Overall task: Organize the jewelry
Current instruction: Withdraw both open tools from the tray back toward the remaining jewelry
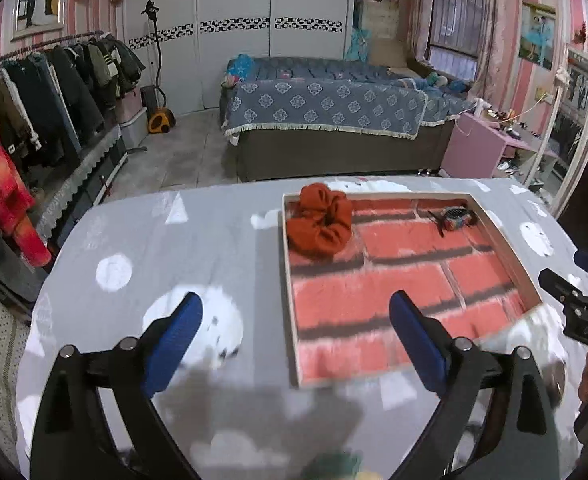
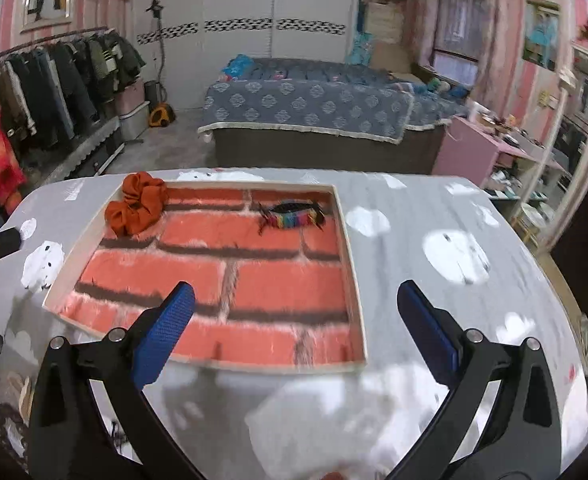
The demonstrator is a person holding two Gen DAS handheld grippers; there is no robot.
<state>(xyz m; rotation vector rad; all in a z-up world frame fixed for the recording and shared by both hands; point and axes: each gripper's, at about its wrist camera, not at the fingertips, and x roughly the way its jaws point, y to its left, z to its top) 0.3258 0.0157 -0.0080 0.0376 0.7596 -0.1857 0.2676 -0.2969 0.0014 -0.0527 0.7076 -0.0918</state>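
A shallow rectangular tray (image 2: 349, 240) with a pale rim and a red brick-pattern lining sits on the counter (image 2: 433, 208), which is draped in a grey cloth printed with white shapes. The tray lies ahead of both sets of jaws. The left gripper (image 1: 295, 316), its blue-padded jaws spread wide and holding nothing, hovers over the tray's near left edge. The right gripper (image 2: 295, 306), jaws equally spread and empty, hangs over the tray's near right side.

Inside the tray, well beyond the jaws, rest two items. A rust-orange fabric scrunchie (image 2: 136, 204) is bunched in the far left corner, partly lapping the rim. A rainbow-striped hair clip with dark ends (image 2: 292, 216) lies flat near the far right corner, its long axis running roughly left to right across the right wrist view, parallel to the far rim.
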